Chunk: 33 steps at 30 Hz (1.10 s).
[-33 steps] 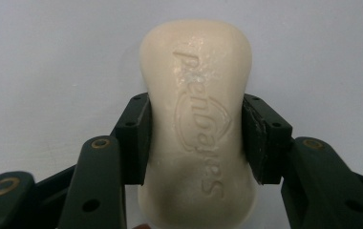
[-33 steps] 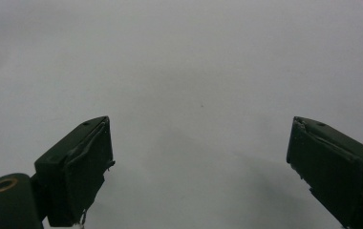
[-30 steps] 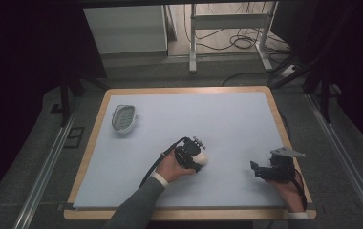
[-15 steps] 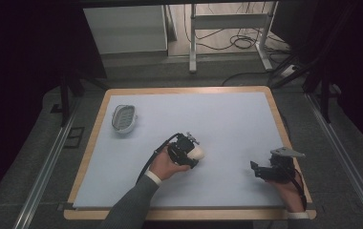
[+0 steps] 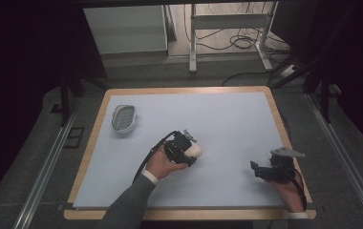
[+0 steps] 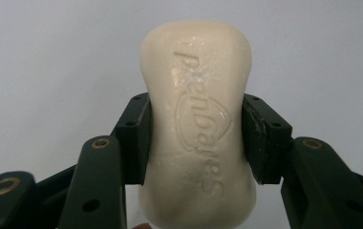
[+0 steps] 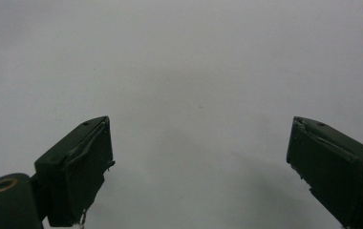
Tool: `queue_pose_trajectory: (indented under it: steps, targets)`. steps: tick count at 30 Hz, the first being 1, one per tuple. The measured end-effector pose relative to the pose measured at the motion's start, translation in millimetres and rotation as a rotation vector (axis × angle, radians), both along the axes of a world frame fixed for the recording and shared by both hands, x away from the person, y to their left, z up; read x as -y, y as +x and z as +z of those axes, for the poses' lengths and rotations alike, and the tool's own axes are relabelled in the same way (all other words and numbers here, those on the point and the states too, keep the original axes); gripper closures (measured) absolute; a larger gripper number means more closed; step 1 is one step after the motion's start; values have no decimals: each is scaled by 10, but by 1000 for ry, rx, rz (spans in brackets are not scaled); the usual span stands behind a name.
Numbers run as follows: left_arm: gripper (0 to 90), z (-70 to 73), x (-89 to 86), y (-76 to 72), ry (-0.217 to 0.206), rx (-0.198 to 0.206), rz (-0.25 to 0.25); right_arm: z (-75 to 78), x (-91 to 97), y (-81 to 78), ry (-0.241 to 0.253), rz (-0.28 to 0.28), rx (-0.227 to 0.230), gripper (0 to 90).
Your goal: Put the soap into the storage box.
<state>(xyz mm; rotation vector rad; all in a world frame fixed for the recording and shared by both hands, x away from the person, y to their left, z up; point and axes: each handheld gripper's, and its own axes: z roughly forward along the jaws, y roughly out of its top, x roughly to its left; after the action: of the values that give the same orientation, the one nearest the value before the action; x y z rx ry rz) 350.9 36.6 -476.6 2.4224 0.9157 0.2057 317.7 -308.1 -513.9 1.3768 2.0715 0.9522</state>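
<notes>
Soap bar (image 6: 197, 129) clamped lengthwise between left tongs (image 6: 196, 138); upright

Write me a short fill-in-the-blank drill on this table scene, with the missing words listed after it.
1. The left gripper is shut on a cream-coloured bar of ____.
2. The right gripper has its jaws ____, with nothing between them.
3. The grey oval soap dish lies near the table's far ____ corner in the high view.
4. The pale blue mat covers a table with a ____ rim.

Missing words: soap; open; left; wooden
</notes>
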Motion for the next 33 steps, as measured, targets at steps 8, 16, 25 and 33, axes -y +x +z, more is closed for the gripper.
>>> queue_pose_trajectory:
  steps: [8, 16, 25, 33]
  targets:
    - [495, 36, -70, 21, -4, 4, 13, -3, -4, 1, 0, 0, 0, 83]
    - [495, 47, -136, 59, -6, -7, 19, -8, -4, 5, -5, 2, -1, 84]
    - [496, 78, -220, 91, -14, -6, 36, -9, -4, 5, -4, 1, -2, 84]
    - [495, 140, -291, 120, -12, 9, 50, -10, 1, 7, -3, 1, -3, 83]
